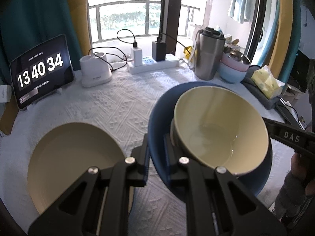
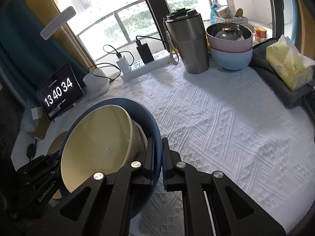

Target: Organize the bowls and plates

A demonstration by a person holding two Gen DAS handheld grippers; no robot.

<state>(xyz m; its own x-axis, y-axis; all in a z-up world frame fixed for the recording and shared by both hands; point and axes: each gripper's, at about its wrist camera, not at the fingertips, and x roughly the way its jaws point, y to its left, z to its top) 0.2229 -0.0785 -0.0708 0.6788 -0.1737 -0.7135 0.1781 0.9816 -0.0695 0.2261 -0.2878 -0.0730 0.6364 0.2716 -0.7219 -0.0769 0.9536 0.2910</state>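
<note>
A dark blue bowl (image 1: 157, 116) hangs tilted above the white cloth, with a cream bowl (image 1: 216, 122) nested inside it. My left gripper (image 1: 156, 150) is shut on the blue bowl's near rim. From the opposite side, my right gripper (image 2: 158, 152) is shut on the same blue bowl (image 2: 146, 114), and the cream bowl (image 2: 98, 137) leans inside. A beige plate (image 1: 74, 167) lies flat on the cloth at the lower left, partly hidden under the left gripper. In the right wrist view that beige plate (image 2: 57, 143) shows below the bowls.
Along the back stand a tablet clock (image 1: 41, 70), a white lamp base (image 1: 96, 70), a power strip (image 1: 153, 63), a steel tumbler (image 1: 208, 57) and stacked pink and light blue bowls (image 1: 234, 68). A yellow tissue pack (image 1: 267, 82) lies at the right edge.
</note>
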